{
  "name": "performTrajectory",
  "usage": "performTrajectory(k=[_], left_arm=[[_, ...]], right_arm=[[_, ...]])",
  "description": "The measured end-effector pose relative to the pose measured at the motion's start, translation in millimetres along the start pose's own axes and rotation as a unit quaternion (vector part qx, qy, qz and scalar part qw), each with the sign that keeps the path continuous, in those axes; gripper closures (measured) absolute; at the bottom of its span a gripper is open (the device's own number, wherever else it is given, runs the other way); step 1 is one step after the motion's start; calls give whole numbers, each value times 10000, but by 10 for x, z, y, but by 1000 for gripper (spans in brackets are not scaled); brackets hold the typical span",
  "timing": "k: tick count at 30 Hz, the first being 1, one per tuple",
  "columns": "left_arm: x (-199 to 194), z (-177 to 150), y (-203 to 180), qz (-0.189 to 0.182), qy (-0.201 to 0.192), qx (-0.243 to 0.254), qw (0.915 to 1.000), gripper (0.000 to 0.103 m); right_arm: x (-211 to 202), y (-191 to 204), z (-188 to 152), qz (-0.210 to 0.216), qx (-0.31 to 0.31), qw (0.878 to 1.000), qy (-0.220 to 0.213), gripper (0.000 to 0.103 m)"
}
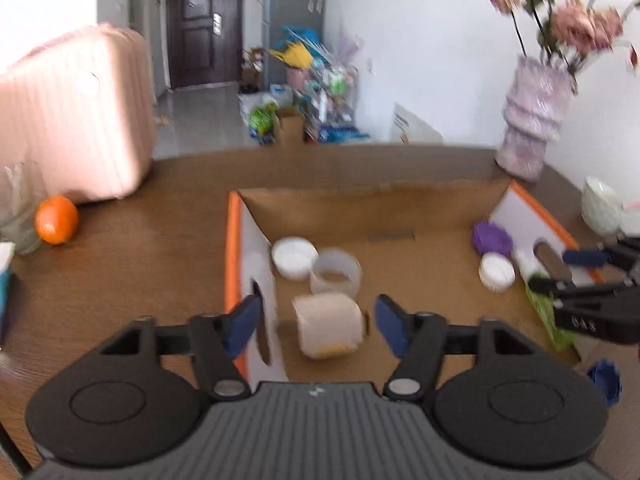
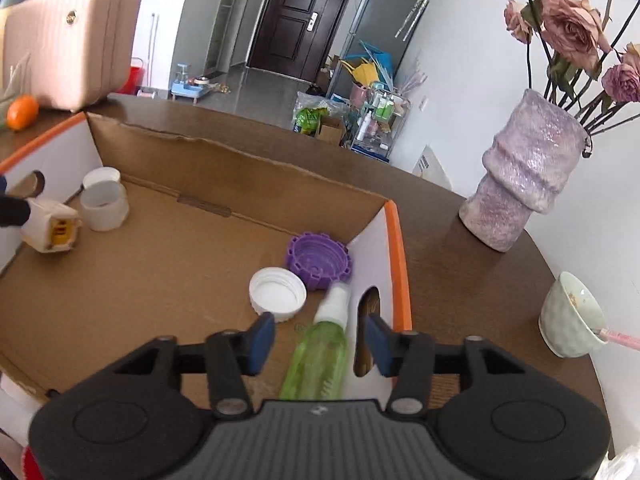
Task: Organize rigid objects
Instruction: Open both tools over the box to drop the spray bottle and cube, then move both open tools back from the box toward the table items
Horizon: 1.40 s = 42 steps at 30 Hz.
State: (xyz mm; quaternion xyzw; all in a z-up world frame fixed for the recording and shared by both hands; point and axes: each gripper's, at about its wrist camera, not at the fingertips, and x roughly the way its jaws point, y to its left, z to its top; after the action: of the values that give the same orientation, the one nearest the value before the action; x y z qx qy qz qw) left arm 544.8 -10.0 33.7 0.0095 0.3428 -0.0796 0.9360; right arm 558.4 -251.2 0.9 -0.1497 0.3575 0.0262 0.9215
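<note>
An open cardboard box (image 1: 234,240) with an orange rim sits on the brown table. My left gripper (image 1: 318,326) is open over its left end. A cream plug-like block (image 1: 328,326) lies between the jaws, clear of both pads. Behind it are a white lid (image 1: 294,258) and a translucent ring (image 1: 336,272). My right gripper (image 2: 319,338) is open over the right end, with a green spray bottle (image 2: 320,352) lying between its jaws, untouched. A white cap (image 2: 276,290) and a purple lid (image 2: 318,260) lie just beyond it.
A lilac vase (image 2: 524,184) with dried roses and a pale bowl (image 2: 572,316) stand right of the box. An orange (image 1: 56,220) and a pink suitcase (image 1: 76,112) are at the left. A blue lid (image 1: 606,380) lies outside the box's near right corner.
</note>
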Motion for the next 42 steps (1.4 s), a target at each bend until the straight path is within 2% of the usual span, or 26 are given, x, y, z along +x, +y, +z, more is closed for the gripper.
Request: performTrajectory(k=[2,4,5,7,10,15,16,18,19,22,25,32,35,38,42], left_arm=[[-113,86,-4,97,-68,63,9999,28],[-255,167,-13,124,-105,108,9998,23],[-336,199,-14,128,-125,88,9998,22],[-525,239,-30,139,-245,77,9996,16],[-872,186,-98,369,-741,35,9966,3],[-1464,-63,-279,572,-1573,155,9858,0],[-1567,-129,-311,594,-1720,157,9832,0],[-1754,-278,-355,605,-1999,120,9779,0],[-1835,-359,-375,626,-2122,86,9752,0],[-2050,-592,-435,621,-2353,5,9699,0],[-2218,-807,-484,605,-2507,-46,9662,0],[-2582,-1214,-533,609,-2665,11,9619,0],[-2758,-1434,-522,545,-2575,-33,9647,0],[-2992,-1811,-473,116,-2530,54,9674,0],[-3289,-2416,-482,304,-2742,208,9610,0]], right_arm=[[-98,-66,67,180,154,9997,-35,52],[-229,-119,157,359,216,9991,-109,48],[-310,-143,202,466,262,9985,-134,43],[-471,-201,286,822,454,9955,-151,41],[-775,-290,328,1178,823,9888,-411,41],[-1277,-335,188,1103,1014,9830,-1059,34],[-1374,-333,142,1051,1005,9820,-1207,33],[-1582,-336,31,949,990,9780,-1571,21],[-1685,-338,-40,908,984,9751,-1765,19],[-1949,-312,-287,877,952,9656,-2255,16],[-2136,-267,-518,900,956,9592,-2504,14],[-2428,-140,-928,813,984,9537,-2725,11],[-2605,-77,-1107,854,899,9519,-2801,10],[-2808,4,-1397,1070,733,9505,-2823,9],[-3056,176,-1921,1289,515,9502,-2791,7]])
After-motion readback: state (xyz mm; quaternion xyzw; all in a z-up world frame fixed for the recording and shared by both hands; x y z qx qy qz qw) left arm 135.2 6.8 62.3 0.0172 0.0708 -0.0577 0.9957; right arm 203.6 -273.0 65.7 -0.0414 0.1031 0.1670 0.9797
